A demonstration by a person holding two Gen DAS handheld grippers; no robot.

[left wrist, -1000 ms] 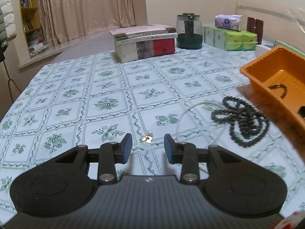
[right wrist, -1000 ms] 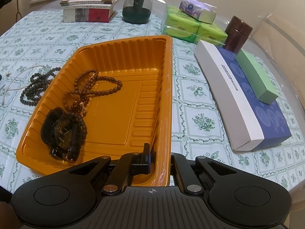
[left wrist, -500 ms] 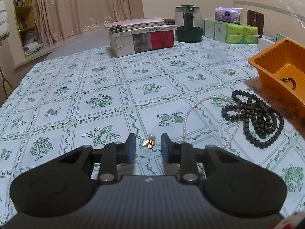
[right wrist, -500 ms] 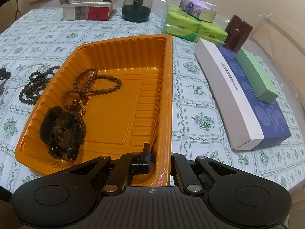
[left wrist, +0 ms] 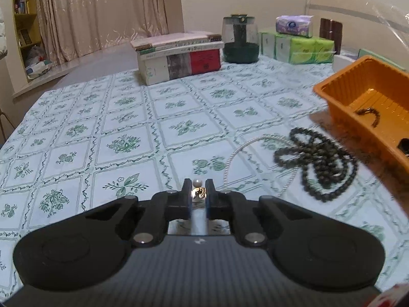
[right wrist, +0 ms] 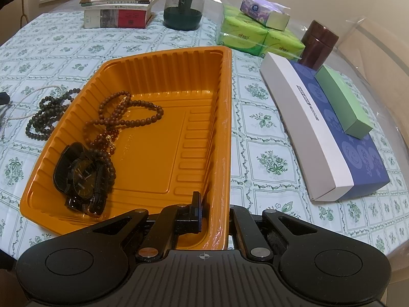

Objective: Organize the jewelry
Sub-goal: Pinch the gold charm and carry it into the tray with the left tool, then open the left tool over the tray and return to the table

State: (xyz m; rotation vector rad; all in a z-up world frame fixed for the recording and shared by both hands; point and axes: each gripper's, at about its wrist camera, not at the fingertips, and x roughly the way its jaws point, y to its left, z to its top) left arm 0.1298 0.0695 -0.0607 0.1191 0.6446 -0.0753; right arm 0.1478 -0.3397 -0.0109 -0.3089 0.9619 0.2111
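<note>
While the small gold clasp (left wrist: 198, 192) lies on the bench (left wrist: 127, 117), it sits right between the tips of the left tongs (left wrist: 198, 194), which are closing on it but do not look tight yet. A pearl (left wrist: 196, 182) shows just past the tips. From there the white pearl string (left wrist: 236, 151) runs away to the right, under the dark beads (left wrist: 319, 161), toward the orange tray (right wrist: 226, 117). The left tongs are the nearer ones. The right tongs (right wrist: 213, 213) are shut tight on the tray's near wall, holding it. Brown beads (right wrist: 127, 117) and a watch (right wrist: 83, 175) are already in the tray.
</note>
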